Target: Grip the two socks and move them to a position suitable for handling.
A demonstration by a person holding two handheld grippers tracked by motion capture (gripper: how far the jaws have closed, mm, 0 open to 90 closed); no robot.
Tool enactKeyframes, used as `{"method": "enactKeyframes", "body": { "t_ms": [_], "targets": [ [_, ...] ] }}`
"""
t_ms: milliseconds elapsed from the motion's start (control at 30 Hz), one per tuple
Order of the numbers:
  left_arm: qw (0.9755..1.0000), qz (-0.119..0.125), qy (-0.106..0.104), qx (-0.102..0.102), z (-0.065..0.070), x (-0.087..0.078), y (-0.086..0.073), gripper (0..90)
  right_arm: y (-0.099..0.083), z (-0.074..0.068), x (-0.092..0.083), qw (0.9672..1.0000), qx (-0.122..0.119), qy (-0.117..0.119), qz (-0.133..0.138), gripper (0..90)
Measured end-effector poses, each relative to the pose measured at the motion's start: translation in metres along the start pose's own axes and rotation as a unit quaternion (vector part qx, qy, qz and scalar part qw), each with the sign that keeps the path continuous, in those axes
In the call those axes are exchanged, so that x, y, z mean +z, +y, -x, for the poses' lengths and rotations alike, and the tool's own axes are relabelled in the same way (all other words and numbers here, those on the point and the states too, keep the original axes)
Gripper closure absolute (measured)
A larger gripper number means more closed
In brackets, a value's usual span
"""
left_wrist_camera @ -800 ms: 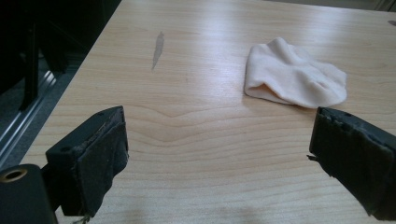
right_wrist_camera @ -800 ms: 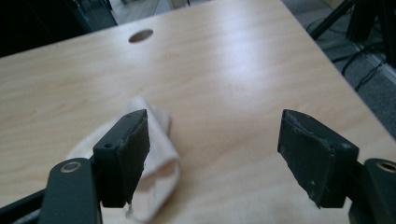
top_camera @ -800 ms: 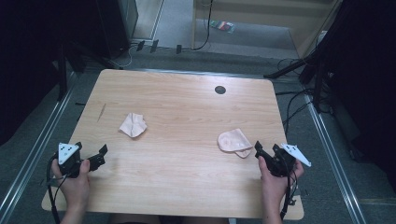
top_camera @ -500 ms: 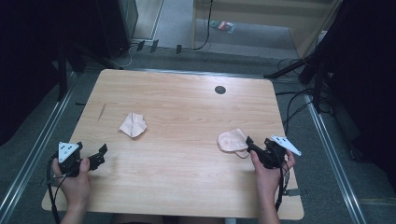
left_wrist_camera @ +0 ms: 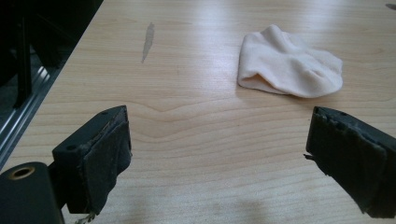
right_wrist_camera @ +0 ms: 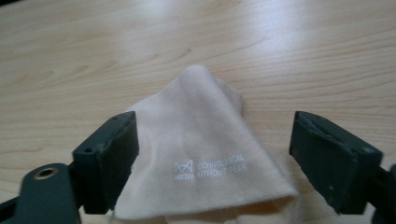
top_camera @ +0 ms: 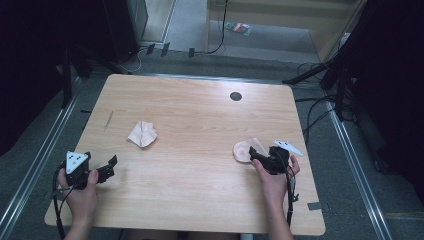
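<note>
Table: pale rectangular wooden tabletop (top_camera: 200, 190), a small round dark hole (top_camera: 235, 96) near its far edge.
Right sock: cream knitted sock with white lettering (right_wrist_camera: 205, 158), lying flat at the table's right, between the spread jaws of the right gripper (right_wrist_camera: 212, 163); nothing gripped.
Left sock: crumpled cream sock (left_wrist_camera: 289, 63) left of centre, well ahead of the left gripper (left_wrist_camera: 219, 158), jaws wide apart, empty.
</note>
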State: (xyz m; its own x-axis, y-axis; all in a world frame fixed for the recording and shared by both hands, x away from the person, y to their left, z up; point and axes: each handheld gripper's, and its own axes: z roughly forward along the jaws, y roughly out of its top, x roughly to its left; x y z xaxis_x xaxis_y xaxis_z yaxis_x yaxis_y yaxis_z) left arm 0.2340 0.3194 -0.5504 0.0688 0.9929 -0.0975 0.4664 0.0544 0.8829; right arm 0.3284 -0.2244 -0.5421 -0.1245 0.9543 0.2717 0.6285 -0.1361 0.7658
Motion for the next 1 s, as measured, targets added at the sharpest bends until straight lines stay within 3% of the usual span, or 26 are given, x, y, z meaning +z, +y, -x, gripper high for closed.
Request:
{"method": "enactKeyframes", "body": {
  "t_ms": [33,100,133,200,333,433,500,800,867,933,1000],
  "targets": [
    [1.0,-0.001,0.001,0.002,0.0,0.0,0.0,6.7,-0.003,-0.002,0.003,1.0,-0.004,0.001,-0.007,28.3],
    [1.0,-0.002,0.001,0.002,0.0,0.0,0.0,6.7,-0.005,-0.003,0.004,0.9999,-0.005,0.002,-0.009,30.6],
    [1.0,-0.003,0.001,0.001,0.0,0.0,0.0,6.7,-0.007,-0.007,0.004,0.9998,-0.018,-0.008,-0.008,41.0],
    [1.0,-0.003,0.0,-0.001,0.0,0.001,0.0,6.7,-0.008,-0.008,0.004,0.9997,-0.024,-0.005,-0.008,45.7],
    [1.0,-0.009,-0.002,-0.001,-0.001,0.001,0.001,6.7,-0.011,-0.011,0.005,0.9992,-0.033,0.02,-0.013,67.7],
    [1.0,-0.008,0.001,-0.001,0.0,0.002,0.001,9.0,-0.013,-0.013,0.002,0.9984,-0.045,0.033,-0.001,86.1],
    [0.9999,-0.01,0.004,0.0,0.0,0.002,0.001,13.3,-0.013,-0.014,-0.002,0.9978,-0.045,0.046,0.011,87.9],
    [0.9999,-0.014,0.002,-0.005,0.0,0.002,0.001,12.2,-0.004,-0.036,-0.029,0.9926,-0.062,0.09,0.053,88.3],
    [0.9998,-0.018,0.005,0.001,0.0,0.002,0.001,9.6,-0.001,-0.047,-0.042,0.9903,-0.068,0.105,0.061,88.3],
    [0.9997,-0.019,0.015,0.004,0.001,0.001,0.002,0.0,0.0,-0.055,-0.049,0.9886,-0.071,0.116,0.065,88.3],
    [0.9997,-0.017,0.014,0.007,0.002,0.0,0.003,0.0,0.0,-0.064,-0.056,0.9871,-0.075,0.125,0.065,88.3]
  ]
}}
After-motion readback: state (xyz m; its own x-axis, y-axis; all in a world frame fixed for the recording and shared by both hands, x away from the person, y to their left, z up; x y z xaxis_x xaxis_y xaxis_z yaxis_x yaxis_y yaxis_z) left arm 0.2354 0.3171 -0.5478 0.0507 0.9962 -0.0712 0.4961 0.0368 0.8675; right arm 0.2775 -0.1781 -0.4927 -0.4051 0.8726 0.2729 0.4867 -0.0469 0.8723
